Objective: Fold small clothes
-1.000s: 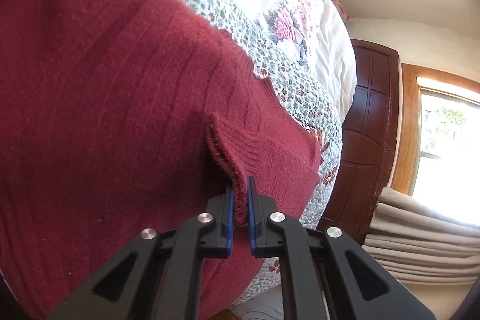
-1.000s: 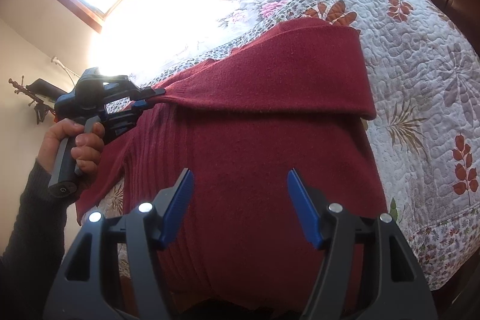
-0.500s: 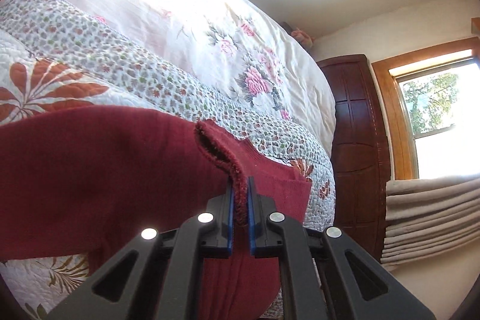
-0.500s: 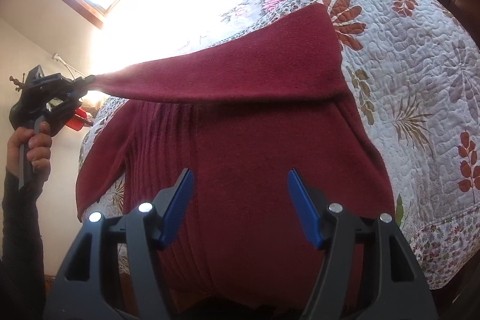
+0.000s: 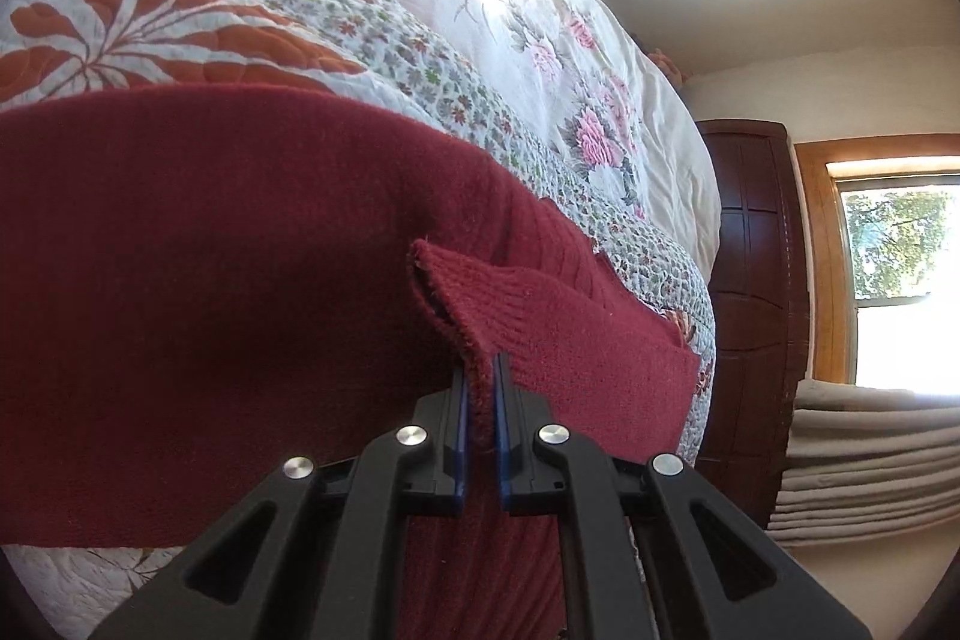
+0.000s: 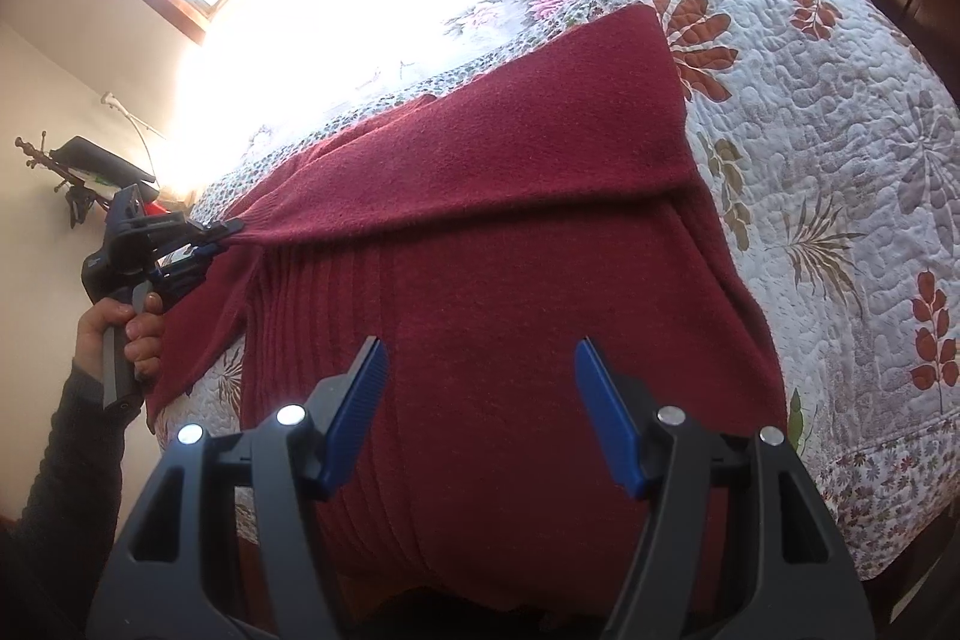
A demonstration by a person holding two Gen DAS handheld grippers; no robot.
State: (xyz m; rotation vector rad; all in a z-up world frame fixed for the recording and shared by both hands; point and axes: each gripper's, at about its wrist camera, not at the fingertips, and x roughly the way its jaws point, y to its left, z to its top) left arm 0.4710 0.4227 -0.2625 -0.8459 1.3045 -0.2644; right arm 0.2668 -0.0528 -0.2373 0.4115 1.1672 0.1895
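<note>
A dark red sweater (image 6: 510, 292) lies spread on the quilted bed (image 6: 840, 148), one sleeve folded across its body. The left gripper (image 5: 478, 388) pinches that sleeve's ribbed cuff (image 5: 480, 304) tightly between its fingers. The right gripper (image 6: 480, 400) hovers over the sweater's lower part, fingers spread wide and empty.
</note>
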